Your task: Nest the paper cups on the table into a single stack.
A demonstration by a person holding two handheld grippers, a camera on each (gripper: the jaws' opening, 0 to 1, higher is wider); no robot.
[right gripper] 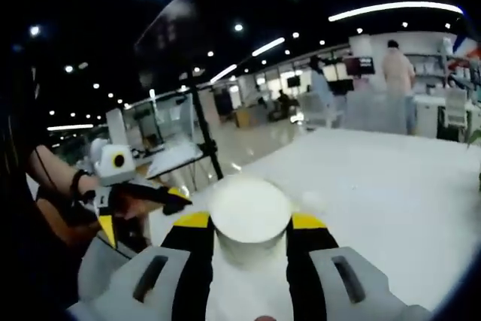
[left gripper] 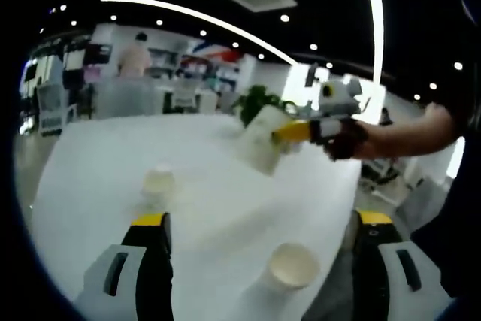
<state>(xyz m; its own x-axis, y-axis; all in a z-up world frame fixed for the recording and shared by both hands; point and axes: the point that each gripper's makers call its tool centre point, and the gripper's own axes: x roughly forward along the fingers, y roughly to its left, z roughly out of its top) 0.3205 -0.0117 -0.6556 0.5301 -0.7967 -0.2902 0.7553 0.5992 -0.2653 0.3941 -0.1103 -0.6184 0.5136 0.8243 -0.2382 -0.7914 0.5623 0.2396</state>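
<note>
A paper cup [right gripper: 249, 219] is held clamped between the jaws of the right hand-held gripper [right gripper: 249, 232], lifted clear of the white bench [left gripper: 218, 186], its axis tilted. The left hand-held gripper [left gripper: 259, 232] is held with jaws apart and empty. Two upright cups are seen: one [left gripper: 159, 183] just ahead of its left jaw, another [left gripper: 291, 267] between the jaws, nearer the right one. That nearer cup is judged the likelier target.

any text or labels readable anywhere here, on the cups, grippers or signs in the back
None can be read.
Paper cups on the table, and the cup held in the right gripper: plain white, no print visible.
Left gripper: no markings visible.
Background screens and signs: too blurred to read.
</note>
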